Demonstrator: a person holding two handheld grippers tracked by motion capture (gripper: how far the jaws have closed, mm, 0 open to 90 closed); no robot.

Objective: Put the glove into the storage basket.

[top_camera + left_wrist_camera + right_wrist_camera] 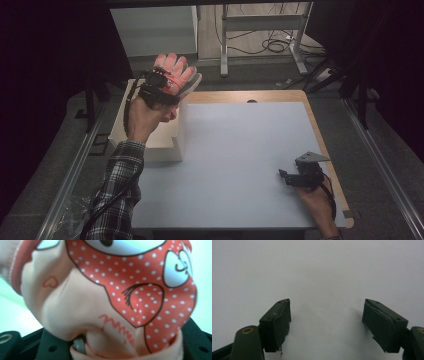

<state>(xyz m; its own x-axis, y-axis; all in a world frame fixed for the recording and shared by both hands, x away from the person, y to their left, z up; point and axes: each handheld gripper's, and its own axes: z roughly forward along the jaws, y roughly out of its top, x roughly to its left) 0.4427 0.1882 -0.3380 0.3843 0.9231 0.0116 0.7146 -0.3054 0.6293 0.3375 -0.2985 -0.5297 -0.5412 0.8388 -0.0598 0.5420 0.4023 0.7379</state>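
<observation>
A pale blue table [240, 150] with a wooden edge showing along its far and right sides is taking up most of the high view, and a white open-topped box [172, 142] is sitting at its far left corner. Above that box, the person's left arm, in a plaid sleeve [117, 195], is reaching up and away, and the left hand [145, 117] is holding the left gripper [162, 87] raised well clear of the table. A pink and red glove [175, 72] is hanging from that gripper, its fingers spreading upward and toward the far side, over the far edge of the box. In the left gripper view the glove [120, 297] is pressing right up against the camera: peach fabric is bunching on the left, a red panel with white dots and a drawn eyelash is covering the right, and a small heart outline and a red zigzag line are showing on the peach part. The fabric is gathering down between the black jaws at the bottom of that view, so the left gripper is clamping closed on the glove. At the near right of the table, the right hand [315, 202] is resting the right gripper [286, 176] low over the bare surface. In the right gripper view the right gripper [325, 322] is standing wide open, its two pads well apart with nothing between them.
</observation>
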